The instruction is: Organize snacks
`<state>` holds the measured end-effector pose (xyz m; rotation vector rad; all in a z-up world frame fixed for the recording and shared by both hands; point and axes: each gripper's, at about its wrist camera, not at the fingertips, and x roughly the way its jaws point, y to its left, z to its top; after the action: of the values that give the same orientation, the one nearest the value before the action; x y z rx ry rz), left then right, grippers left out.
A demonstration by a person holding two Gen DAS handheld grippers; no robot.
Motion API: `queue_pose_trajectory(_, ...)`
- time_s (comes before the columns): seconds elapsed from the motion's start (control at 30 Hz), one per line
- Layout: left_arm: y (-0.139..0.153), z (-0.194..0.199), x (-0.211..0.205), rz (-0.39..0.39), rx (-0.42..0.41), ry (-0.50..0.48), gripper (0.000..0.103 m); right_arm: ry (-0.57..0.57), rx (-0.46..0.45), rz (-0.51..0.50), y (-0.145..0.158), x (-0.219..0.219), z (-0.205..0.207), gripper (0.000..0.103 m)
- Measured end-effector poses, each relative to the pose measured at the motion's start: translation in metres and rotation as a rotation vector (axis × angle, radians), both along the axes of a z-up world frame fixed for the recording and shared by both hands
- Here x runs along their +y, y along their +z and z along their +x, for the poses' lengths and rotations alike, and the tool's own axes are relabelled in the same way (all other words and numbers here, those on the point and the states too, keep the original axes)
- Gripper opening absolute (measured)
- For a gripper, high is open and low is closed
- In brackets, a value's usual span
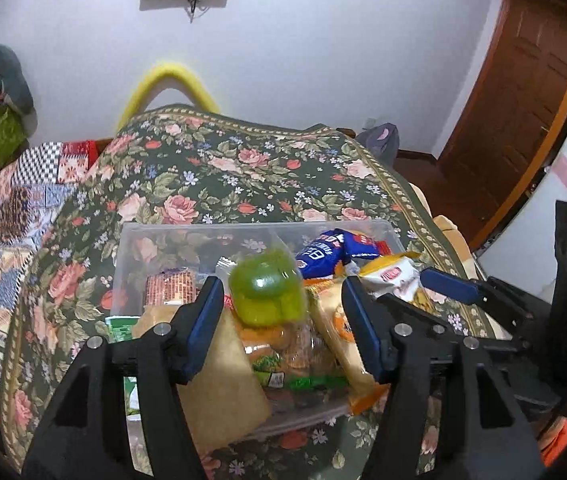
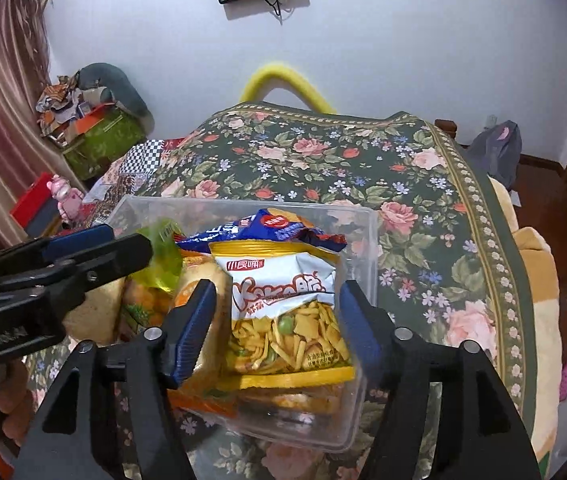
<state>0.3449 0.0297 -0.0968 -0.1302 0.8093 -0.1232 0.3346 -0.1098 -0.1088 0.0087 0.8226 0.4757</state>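
A clear plastic box (image 1: 155, 236) (image 2: 367, 240) holding several snack packets stands on a floral cloth. My left gripper (image 1: 279, 284) is open above the box. A blurred green jelly cup (image 1: 267, 292) (image 2: 163, 256) is between its fingers, and neither pad touches it. My right gripper (image 2: 275, 286) is open around a yellow-and-white snack bag (image 2: 283, 312) (image 1: 395, 276) that rests upright on the pile, with a gap at the left pad. A blue packet (image 2: 283, 224) (image 1: 323, 252) lies behind the bag. A beige packet (image 1: 223, 380) leans at the front left.
The floral cloth (image 1: 243, 168) stretches beyond the box to a white wall. A patchwork quilt (image 1: 11, 220) lies left, with a green box (image 2: 99, 140) and red items past it. A wooden door (image 1: 523, 120) stands right. A hand (image 2: 7, 400) shows under the left gripper.
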Motion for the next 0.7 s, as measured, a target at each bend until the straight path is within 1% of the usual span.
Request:
queue_pose_trajectory(0.1, 0.011, -0.015, -0.002, 0.022, -0.038, -0.008, 0.061, -0.003, -0.015, 0.006, 0.008, -0.004, -0.007, 0.061)
queue_pose_trajectory(0.17, 0.02, -0.027, -0.002, 0.023, -0.068, -0.011, 0.061, -0.009, -0.041, 0.009, 0.019, -0.009, -0.018, 0.061)
queue_pose_trajectory(0.2, 0.029, -0.038, -0.002, 0.031, -0.098, -0.01, 0.061, -0.011, -0.051, 0.011, 0.022, -0.01, -0.021, 0.061)
queue_pose_trajectory(0.3, 0.05, -0.065, -0.002, 0.052, -0.17, -0.004, 0.061, -0.013, -0.104, 0.023, 0.044, -0.017, -0.041, 0.061)
queue_pose_trajectory(0.43, 0.081, -0.104, 0.001, 0.035, -0.267, -0.001, 0.061, -0.011, -0.189, 0.052, 0.077, -0.025, -0.075, 0.061)
queue_pose_trajectory(0.53, 0.103, -0.139, 0.0, 0.045, -0.354, 0.003, 0.061, -0.015, -0.256, 0.071, 0.098, -0.029, -0.101, 0.061)
queue_pose_trajectory(0.63, 0.117, -0.166, -0.003, 0.05, -0.411, 0.003, 0.061, -0.019, -0.321, 0.096, 0.117, -0.032, -0.127, 0.061)
queue_pose_trajectory(0.7, 0.123, -0.182, -0.003, 0.04, -0.438, 0.003, 0.062, -0.024, -0.357, 0.107, 0.125, -0.032, -0.142, 0.061)
